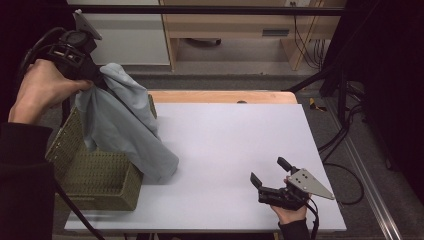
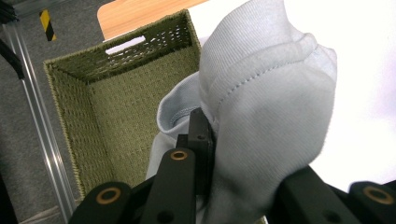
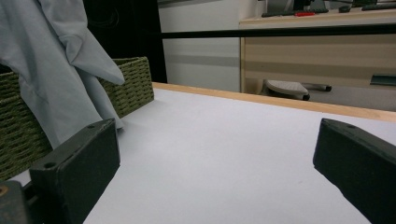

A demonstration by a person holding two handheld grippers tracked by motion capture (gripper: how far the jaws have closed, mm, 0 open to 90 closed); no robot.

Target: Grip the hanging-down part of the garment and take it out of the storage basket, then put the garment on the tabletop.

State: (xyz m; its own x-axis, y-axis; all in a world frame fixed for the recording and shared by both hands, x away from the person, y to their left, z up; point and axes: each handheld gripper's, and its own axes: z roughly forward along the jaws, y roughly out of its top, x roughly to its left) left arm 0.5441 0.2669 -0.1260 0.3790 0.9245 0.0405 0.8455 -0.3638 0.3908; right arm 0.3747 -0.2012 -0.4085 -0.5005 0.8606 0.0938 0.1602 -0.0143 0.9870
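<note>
jaws of your left gripper (image 2: 210,154) clamp the pale blue garment (image 1: 127,125), which drapes over the green woven basket (image 1: 95,175) onto the worktop (image 1: 225,145); your right gripper (image 1: 272,172) rests with jaws spread.

The left hand (image 1: 42,90) holds the left gripper (image 1: 97,75) raised high, its jaws clamped together on a fold of pale blue cloth (image 1: 125,120). The right hand (image 1: 290,212) holds the right gripper (image 1: 272,172) low near the table, its jaws spread wide apart with nothing between them.
</note>
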